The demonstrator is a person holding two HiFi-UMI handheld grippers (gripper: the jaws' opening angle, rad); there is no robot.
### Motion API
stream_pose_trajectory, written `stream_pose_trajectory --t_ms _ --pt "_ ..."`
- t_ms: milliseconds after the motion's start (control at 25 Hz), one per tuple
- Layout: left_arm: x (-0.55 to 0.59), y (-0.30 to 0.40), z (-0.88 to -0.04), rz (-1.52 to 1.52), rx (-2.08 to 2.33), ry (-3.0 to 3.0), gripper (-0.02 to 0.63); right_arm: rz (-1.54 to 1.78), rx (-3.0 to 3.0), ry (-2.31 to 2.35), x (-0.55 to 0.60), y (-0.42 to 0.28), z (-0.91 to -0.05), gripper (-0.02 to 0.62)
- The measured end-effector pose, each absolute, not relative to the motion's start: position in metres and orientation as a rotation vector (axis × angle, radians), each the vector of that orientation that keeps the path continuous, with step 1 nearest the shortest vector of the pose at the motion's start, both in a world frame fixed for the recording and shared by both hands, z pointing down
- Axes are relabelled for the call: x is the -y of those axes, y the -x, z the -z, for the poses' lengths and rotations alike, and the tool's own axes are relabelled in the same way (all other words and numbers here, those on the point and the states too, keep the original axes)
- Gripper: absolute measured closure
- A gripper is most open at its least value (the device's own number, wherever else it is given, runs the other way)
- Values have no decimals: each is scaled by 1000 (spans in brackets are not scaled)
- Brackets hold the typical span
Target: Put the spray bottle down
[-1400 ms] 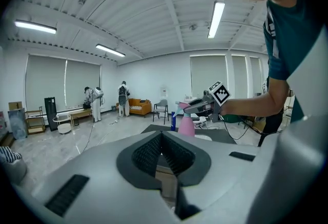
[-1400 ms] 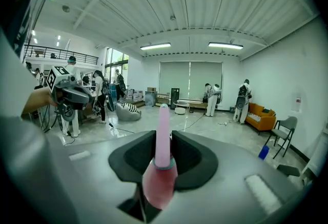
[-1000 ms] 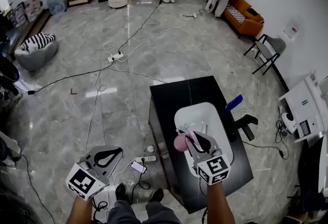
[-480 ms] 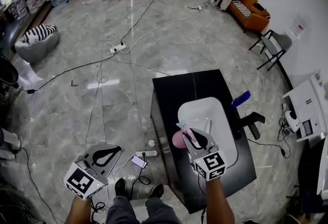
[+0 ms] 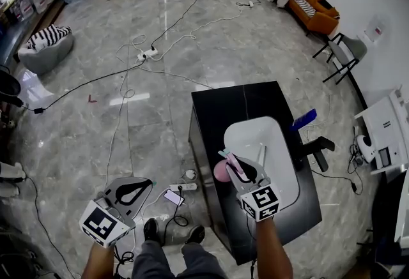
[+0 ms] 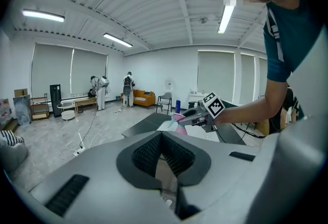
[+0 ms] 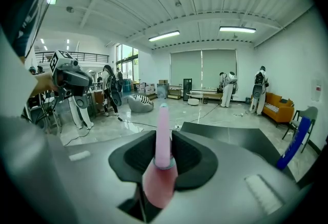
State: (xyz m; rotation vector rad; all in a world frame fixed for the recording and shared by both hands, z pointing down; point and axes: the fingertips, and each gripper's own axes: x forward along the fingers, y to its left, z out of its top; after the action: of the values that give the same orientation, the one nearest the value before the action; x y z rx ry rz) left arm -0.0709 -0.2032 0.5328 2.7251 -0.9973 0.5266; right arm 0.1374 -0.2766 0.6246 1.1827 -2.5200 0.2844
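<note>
The black table stands on a grey stone floor. Left of the table and well apart from it, the left gripper hovers over the floor. Its jaws are closed together and nothing is between them; the left gripper view shows the two dark pads meeting at the tip. On the floor, between this gripper and the table, a white power strip lies just beside the table's left side, and several cables run away from it across the floor.

The pink spray bottle is at the near left edge of the table, held in the right gripper. The jaws of this gripper are clamped on the bottle. In the right gripper view a long pink part runs forward between the jaws, and the round body of the bottle is low, near the camera. In the head view the round body is on the left side of the jaws, over the table's left edge. I cannot tell if the bottle touches the table.

The bottle is beside the near left corner of a white tray, which lies on the near half of the table. A blue object leans at the table's right edge. Beyond the table, to the right, stand a grey chair and an orange sofa.
</note>
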Motion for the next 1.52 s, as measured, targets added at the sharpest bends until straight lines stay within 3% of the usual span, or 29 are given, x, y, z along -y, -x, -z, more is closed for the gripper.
stream_pose_trajectory --t_ms 1520 --pt "208 74 -508 -536 948 -2761 600 -299 2403 -1210 253 -146 -624 468"
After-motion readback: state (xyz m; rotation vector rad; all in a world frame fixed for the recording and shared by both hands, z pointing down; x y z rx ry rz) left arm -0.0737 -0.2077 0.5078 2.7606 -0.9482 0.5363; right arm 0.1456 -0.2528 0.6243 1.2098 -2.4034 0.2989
